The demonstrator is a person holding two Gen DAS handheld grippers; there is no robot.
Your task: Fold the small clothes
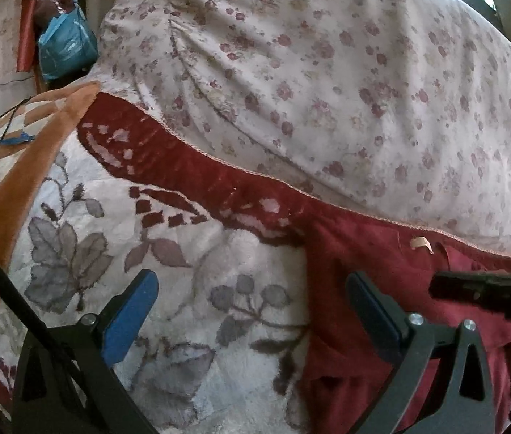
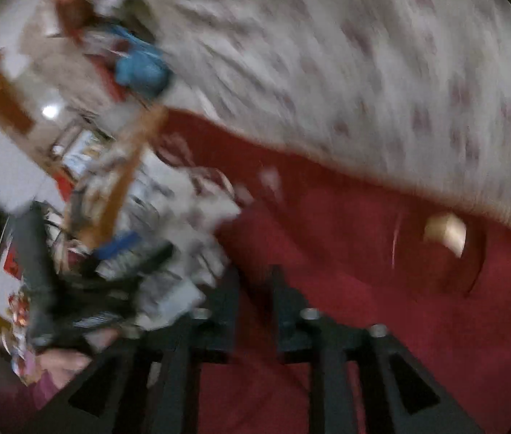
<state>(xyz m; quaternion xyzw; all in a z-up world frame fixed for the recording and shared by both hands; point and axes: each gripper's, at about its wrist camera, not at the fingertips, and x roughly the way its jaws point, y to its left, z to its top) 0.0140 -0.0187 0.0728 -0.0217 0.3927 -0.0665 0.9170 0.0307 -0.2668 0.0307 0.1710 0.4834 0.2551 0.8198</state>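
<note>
Left wrist view. The left gripper (image 1: 252, 311) hangs wide open over a fleecy blanket (image 1: 168, 275), white with grey leaf print and a dark red border. Blue pads (image 1: 130, 316) show on both fingers; nothing lies between them. The task's thing, a dark red garment (image 1: 393, 264), lies on the blanket at lower right, up against the edge of a floral bedsheet (image 1: 328, 72). A pale tag (image 1: 422, 243) shows near its top edge, so the neck or waist opening faces the sheet. The right finger of this gripper sits over the garment's left margin; whether it touches the cloth I cannot tell. The other gripper's black finger enters at the right edge, low over the same garment. A blue bag (image 1: 65, 45) sits well away at upper left.

Right wrist view. Heavily motion-blurred. The right gripper (image 2: 255, 289) shows its fingers close together over the red cloth (image 2: 364, 271), narrow gap only; whether it pinches fabric I cannot tell. The tag (image 2: 445, 233) reads as a pale smear beyond the fingertips.

Progress, as a judgement. Garment looks laid out mostly flat, with some creases at its lower left. No clean fold visible. Reads as early: spreading or first grasp, all folds still to make.
</note>
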